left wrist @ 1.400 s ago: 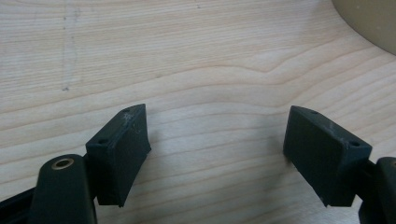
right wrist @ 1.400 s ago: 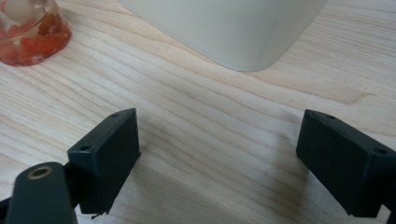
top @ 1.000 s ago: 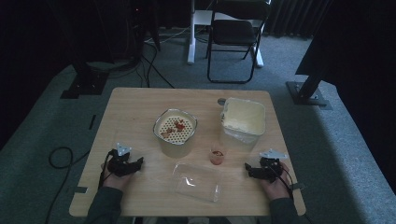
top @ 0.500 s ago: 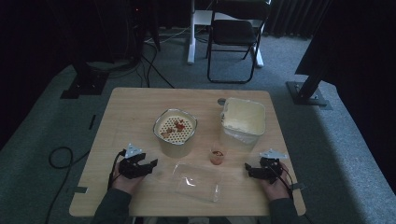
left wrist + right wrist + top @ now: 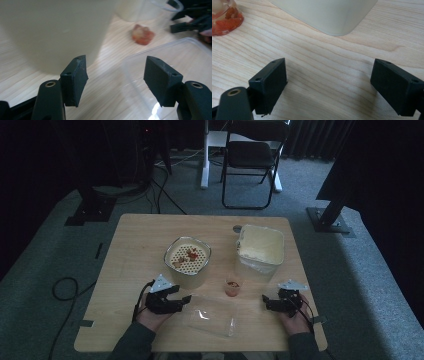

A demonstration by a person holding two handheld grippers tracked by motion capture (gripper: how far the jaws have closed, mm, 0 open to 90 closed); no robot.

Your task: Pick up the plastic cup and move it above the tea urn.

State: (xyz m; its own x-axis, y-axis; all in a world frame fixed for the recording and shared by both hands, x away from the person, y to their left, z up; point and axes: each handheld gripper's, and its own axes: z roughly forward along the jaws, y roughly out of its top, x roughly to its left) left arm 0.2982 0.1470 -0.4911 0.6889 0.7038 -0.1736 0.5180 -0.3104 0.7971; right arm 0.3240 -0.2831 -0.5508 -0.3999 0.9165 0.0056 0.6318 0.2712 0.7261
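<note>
Where the wooden bench (image 5: 135, 255) runs bare — its whole left half and far edge — there is open room. A cream square tub (image 5: 260, 251) sits toward the right edge, with a round perforated bowl (image 5: 187, 261) holding red pieces beside it near the middle. A clear plastic lid (image 5: 210, 316) lies flat by the near edge, between the two hands. A small cup of red pieces (image 5: 232, 287) stands just beyond the lid, apart from the tub. The left gripper (image 5: 115, 75) stands wide — its jaws straddling the lid's left rim, not closed on it. The right gripper (image 5: 329, 85) gapes wide over bare wood near the tub's corner, holding nothing.
</note>
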